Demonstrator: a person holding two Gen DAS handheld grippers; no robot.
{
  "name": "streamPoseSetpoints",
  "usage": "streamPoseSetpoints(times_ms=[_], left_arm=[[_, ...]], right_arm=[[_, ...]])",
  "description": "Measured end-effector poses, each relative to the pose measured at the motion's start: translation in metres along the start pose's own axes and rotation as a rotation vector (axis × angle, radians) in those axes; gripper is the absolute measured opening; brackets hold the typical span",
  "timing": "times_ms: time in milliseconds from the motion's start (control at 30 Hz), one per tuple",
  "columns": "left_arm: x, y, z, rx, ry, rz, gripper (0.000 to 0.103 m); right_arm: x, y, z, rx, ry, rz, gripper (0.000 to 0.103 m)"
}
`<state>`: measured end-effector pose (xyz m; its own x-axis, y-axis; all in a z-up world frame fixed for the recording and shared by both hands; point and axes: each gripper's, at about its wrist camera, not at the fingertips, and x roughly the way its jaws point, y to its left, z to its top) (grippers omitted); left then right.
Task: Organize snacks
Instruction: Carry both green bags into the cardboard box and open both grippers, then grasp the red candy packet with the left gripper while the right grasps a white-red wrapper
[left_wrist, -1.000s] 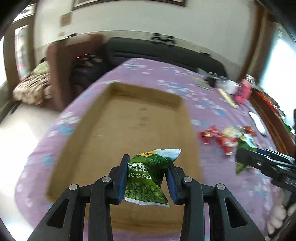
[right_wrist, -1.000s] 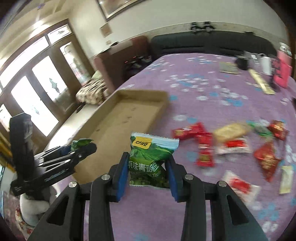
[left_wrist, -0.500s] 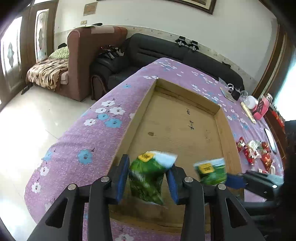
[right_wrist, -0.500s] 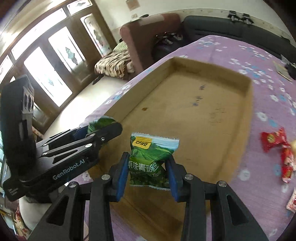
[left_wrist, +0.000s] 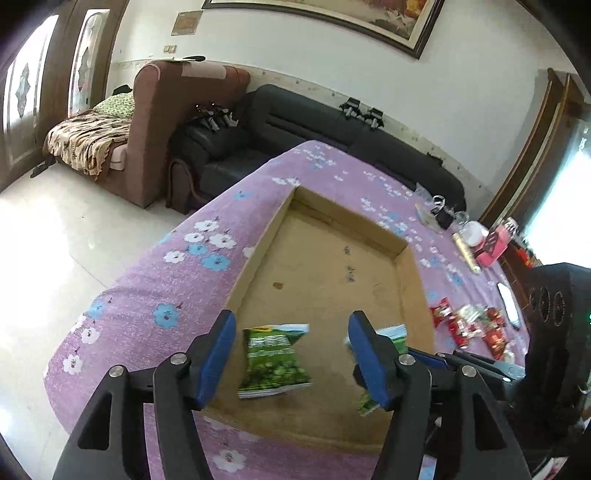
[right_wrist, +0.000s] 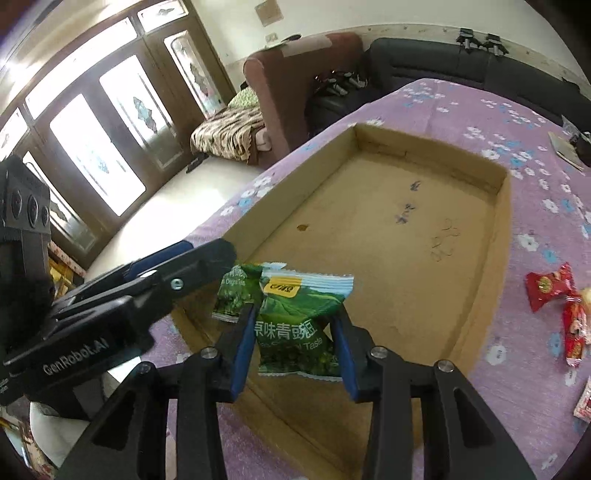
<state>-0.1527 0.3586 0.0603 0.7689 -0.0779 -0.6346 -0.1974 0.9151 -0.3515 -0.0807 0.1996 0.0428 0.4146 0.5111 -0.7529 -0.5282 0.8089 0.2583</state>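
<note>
Two green snack packets are over the near end of a shallow cardboard tray (left_wrist: 332, 280) that sits on a surface covered with a purple flowered cloth (left_wrist: 155, 280). The left tongs (left_wrist: 290, 354) have just been opening and now stand spread wide; the first green packet (left_wrist: 275, 360) is between their blue pads but touches neither, so it looks released into the tray's near corner (whether it already rests on the cardboard or is mid-drop is hard to tell through the blur). The right tongs (right_wrist: 295, 347) pinch the second green packet (right_wrist: 301, 325) upright between their pads, above the tray's near edge and just beside the first. Well apart on the cloth, off the tray's far side, lies a scatter of red wrapped snacks (left_wrist: 469, 326) not yet sorted.

The step in hand seems to be dropping the green packets into the tray. The next move likely calls for the right tongs to lower slightly and spread beside the first packet, keeping clear of the left tongs, which crowd the same corner.
</note>
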Motion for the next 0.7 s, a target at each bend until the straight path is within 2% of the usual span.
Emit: streamPoseSetpoints(times_ms=[200,300,433,533,700], left_arm=[[-0.014,-0.029,0.001,0.029,-0.012,-0.070,0.076],[-0.016,-0.051,-0.001,0.074,-0.006,-0.098,0.082],[-0.010,-0.088,-0.010,0.160,0.031,-0.141,0.083],[-0.001,-0.118,-0.020,0.236,0.070,-0.179,0.083],[0.014,-0.163,-0.038,0.328,0.133,-0.236,0.084]], right_arm=[[-0.061,-0.047,-0.010,0.044,-0.109,-0.047,0.043],[-0.100,-0.095,-0.023,0.116,-0.165,-0.120,0.046],[-0.154,-0.176,-0.053,0.260,-0.222,-0.260,0.046],[-0.186,-0.228,-0.082,0.370,-0.240,-0.340,0.046],[-0.211,-0.287,-0.117,0.502,-0.232,-0.389,0.048]])
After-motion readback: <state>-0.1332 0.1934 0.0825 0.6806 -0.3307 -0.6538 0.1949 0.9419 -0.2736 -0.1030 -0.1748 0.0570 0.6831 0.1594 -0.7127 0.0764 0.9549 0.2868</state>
